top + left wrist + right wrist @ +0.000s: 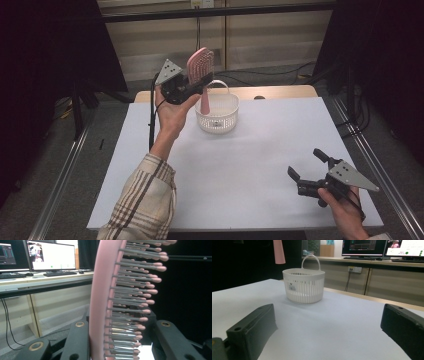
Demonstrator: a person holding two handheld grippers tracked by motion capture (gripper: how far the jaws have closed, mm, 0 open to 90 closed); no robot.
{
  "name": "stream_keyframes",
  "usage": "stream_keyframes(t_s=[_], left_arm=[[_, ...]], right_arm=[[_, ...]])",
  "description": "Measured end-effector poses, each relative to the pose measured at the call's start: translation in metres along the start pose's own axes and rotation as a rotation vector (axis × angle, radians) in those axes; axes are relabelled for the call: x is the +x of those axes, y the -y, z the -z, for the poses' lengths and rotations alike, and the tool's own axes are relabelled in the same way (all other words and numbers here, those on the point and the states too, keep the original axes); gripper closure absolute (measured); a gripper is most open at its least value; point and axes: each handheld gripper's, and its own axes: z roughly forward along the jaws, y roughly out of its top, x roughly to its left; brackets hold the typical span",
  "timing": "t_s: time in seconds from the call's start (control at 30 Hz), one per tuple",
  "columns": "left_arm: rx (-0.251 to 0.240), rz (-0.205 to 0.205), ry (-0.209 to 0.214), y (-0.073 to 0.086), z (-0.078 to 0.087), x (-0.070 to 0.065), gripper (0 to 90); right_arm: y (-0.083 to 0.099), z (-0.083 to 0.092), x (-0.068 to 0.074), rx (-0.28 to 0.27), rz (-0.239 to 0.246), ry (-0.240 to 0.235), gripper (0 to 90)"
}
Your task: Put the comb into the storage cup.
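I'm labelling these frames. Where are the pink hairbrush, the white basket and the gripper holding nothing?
pink hairbrush (200, 64): high view, on its bristled head.
white basket (304, 287): right gripper view, on its slotted side wall.
right gripper (306, 165): high view, midway between its open fingertips.

A pink hairbrush (101, 302) of smooth, slightly glossy plastic with grey pins tipped in pink is seen, a white basket (304, 286) of slotted matt plastic, a table (260, 165) covered in matt white sheet, and a sleeve (145, 200) of plaid cloth.
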Motion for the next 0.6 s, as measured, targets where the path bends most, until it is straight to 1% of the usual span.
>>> stream_keyframes(t_s=[0.07, 0.17, 0.23, 0.27, 0.37, 0.4, 0.43, 0.47, 0.5, 0.57, 0.6], left_arm=[[-0.007, -0.001, 0.000, 0.002, -0.005, 0.001, 63.0], [-0.002, -0.010, -0.019, 0.003, -0.012, 0.002, 63.1], [-0.009, -0.004, -0.032, 0.003, -0.015, 0.002, 63.1], [-0.011, -0.001, -0.031, 0.002, -0.017, 0.003, 63.1], [-0.010, -0.017, -0.042, 0.003, -0.022, 0.003, 63.1], [-0.012, -0.016, -0.042, 0.003, -0.023, 0.004, 63.1], [-0.019, -0.006, -0.045, 0.004, -0.024, 0.005, 63.1], [-0.024, 0.001, -0.037, 0.006, -0.026, 0.006, 63.1], [-0.019, -0.002, -0.036, 0.007, -0.026, 0.007, 63.1], [-0.009, -0.015, -0.047, 0.011, -0.031, 0.007, 63.1], [-0.013, -0.008, -0.051, 0.014, -0.032, 0.007, 63.1]], right_arm=[[0.000, 0.000, 0.000, 0.002, 0.000, 0.003, 0.0], [0.000, 0.001, 0.001, 0.002, -0.001, 0.001, 0.0], [0.000, 0.001, 0.000, 0.003, 0.005, 0.000, 0.0], [0.000, 0.001, 0.000, 0.006, 0.005, 0.000, 0.0], [0.000, 0.001, 0.001, 0.005, 0.000, -0.002, 0.0], [0.000, 0.001, 0.001, 0.002, 0.001, -0.001, 0.0], [0.000, 0.001, 0.001, 0.000, 0.004, -0.001, 0.0], [0.000, 0.002, 0.001, 0.000, 0.003, 0.000, 0.0], [0.000, 0.002, 0.001, 0.001, 0.002, -0.001, 0.0], [0.000, 0.001, 0.001, 0.001, 0.002, -0.001, 0.0], [0.000, 0.001, 0.001, 0.004, 0.002, -0.002, 0.0]])
